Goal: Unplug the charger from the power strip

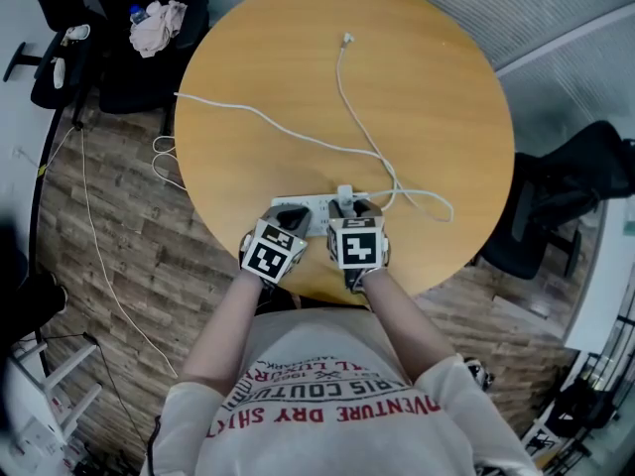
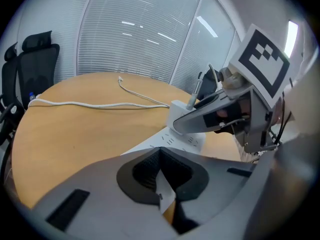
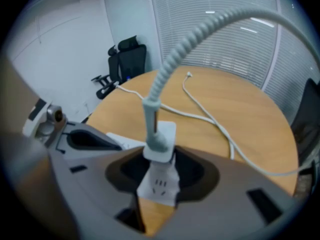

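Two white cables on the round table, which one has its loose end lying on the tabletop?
The cable whose small plug lies free near the table's far edge. The other cable runs off the table's left edge.

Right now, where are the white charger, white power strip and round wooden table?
White charger (image 2: pixel 177 115): left gripper view, plug body.
White power strip (image 3: pixel 159 186): right gripper view, socket face.
Round wooden table (image 1: pixel 298 58): head view, bare top.

Power strip (image 1: pixel 310 212) on table (image 1: pixel 258 67) near edge, charger (image 1: pixel 344 194) seemingly at its right end
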`<action>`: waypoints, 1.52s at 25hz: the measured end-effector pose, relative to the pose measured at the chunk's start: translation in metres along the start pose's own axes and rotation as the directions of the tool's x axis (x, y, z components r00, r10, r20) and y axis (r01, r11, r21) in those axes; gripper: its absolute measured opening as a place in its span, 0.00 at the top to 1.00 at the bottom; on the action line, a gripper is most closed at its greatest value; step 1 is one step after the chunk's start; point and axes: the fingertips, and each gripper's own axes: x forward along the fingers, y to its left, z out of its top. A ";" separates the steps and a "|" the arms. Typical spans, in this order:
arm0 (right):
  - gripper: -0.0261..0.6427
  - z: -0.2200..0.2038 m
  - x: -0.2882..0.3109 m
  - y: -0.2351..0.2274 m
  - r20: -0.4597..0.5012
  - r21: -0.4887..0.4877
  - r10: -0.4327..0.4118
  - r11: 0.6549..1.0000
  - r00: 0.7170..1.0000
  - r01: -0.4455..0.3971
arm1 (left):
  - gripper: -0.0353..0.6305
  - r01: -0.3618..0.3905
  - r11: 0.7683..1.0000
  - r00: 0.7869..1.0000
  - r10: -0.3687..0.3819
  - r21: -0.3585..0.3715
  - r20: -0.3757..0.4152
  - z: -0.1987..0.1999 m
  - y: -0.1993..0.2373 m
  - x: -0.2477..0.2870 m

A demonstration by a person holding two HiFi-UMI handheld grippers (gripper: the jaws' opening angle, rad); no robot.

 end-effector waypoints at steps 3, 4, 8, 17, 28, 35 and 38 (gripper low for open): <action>0.71 0.001 0.000 -0.001 -0.007 -0.013 -0.029 0.999 1.000 0.029 | 0.90 0.015 0.999 1.000 -0.015 -0.036 0.002 0.000 0.002 0.001; 0.72 0.001 -0.001 -0.002 -0.011 -0.015 -0.037 0.999 0.999 0.037 | 0.90 0.015 0.999 1.000 -0.014 -0.040 0.007 0.001 0.003 0.002; 0.72 -0.001 -0.007 -0.003 -0.018 -0.026 -0.056 0.998 0.998 0.056 | 0.90 0.020 0.999 1.000 -0.019 -0.047 0.021 0.004 0.003 0.003; 0.73 0.005 -0.027 0.003 0.038 -0.033 -0.089 0.995 0.995 0.090 | 0.90 -0.034 0.999 0.999 0.034 0.023 0.008 0.003 0.003 0.003; 0.73 0.025 -0.073 0.006 0.158 -0.047 0.002 0.999 0.987 0.005 | 0.90 0.005 1.000 1.000 -0.005 0.006 -0.025 -0.001 0.002 0.003; 0.73 0.048 -0.120 0.004 0.284 -0.048 0.060 0.998 0.957 -0.048 | 0.90 0.014 0.998 0.994 -0.020 0.062 0.108 0.038 -0.008 -0.037; 0.73 0.064 -0.143 0.007 0.370 -0.091 0.084 0.994 0.925 -0.054 | 0.90 -0.037 0.994 0.974 0.013 0.101 0.226 0.075 -0.011 -0.067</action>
